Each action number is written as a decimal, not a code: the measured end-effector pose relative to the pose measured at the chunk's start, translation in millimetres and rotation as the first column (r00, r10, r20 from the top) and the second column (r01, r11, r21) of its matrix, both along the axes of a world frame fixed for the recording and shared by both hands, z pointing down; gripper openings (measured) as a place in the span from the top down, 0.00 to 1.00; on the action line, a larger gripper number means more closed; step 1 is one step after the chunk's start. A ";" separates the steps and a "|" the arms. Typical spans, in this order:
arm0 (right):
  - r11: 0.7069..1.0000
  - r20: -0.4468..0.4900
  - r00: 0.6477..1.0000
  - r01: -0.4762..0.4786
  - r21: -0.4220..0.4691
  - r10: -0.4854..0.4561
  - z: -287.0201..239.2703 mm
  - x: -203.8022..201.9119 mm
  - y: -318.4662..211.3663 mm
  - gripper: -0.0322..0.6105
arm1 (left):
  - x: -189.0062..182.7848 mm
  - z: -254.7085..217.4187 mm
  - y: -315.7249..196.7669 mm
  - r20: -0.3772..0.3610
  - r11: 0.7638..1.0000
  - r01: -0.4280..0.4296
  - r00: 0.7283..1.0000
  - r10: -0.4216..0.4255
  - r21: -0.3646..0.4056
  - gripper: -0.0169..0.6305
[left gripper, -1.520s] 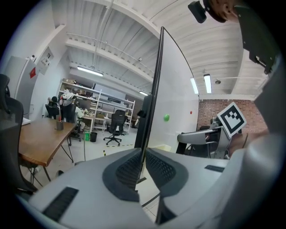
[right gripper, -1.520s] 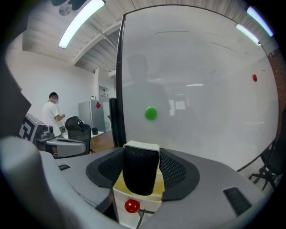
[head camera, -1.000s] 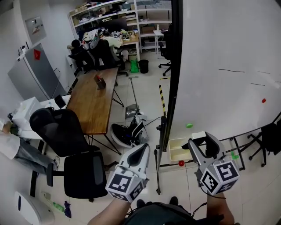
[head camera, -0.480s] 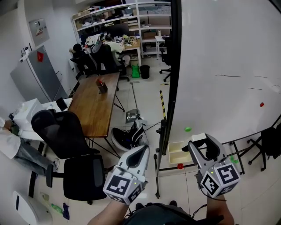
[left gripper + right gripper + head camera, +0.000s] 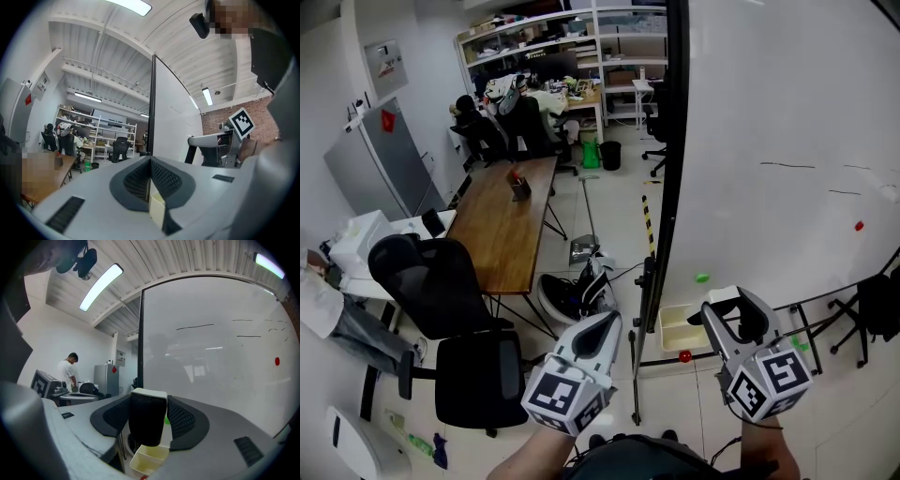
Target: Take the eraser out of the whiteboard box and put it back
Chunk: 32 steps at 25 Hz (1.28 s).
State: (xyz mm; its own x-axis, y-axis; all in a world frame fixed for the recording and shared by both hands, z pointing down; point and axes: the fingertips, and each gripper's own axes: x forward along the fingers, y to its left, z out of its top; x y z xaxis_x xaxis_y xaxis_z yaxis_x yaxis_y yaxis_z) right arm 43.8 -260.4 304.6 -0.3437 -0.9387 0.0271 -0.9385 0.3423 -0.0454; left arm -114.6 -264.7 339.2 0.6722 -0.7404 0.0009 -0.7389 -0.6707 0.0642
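The eraser (image 5: pixel 147 427), black felt with a white back, stands upright between the jaws of my right gripper (image 5: pixel 150 401), which is shut on it. In the head view the right gripper (image 5: pixel 731 314) holds the eraser (image 5: pixel 724 298) close to the whiteboard (image 5: pixel 787 112), just right of and above the cream whiteboard box (image 5: pixel 678 325). The box (image 5: pixel 148 460) shows below the eraser in the right gripper view, with nothing visible in it. My left gripper (image 5: pixel 607 330) hangs left of the board's edge with its jaws together and nothing in them (image 5: pixel 151 165).
The board stands on a black frame (image 5: pixel 649 281) with a green magnet (image 5: pixel 702 277) and red magnets (image 5: pixel 685 355) on it. A wooden table (image 5: pixel 502 216), black office chairs (image 5: pixel 441 281) and a bag (image 5: pixel 577 286) on the floor lie to the left. People sit at the far shelves.
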 end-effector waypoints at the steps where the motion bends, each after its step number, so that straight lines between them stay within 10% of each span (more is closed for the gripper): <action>1: 1.000 0.000 1.000 -0.001 0.001 0.001 -0.3 0.0 -0.6 0.54 | 0.0 0.3 -0.8 -0.002 1.000 0.001 1.000 -0.001 -0.004 0.94; 32: 1.000 0.010 1.000 0.013 0.013 -0.013 -6.1 -2.6 -70.9 0.54 | 7.5 -14.9 -73.8 -0.028 1.000 0.013 1.000 -0.012 0.024 0.93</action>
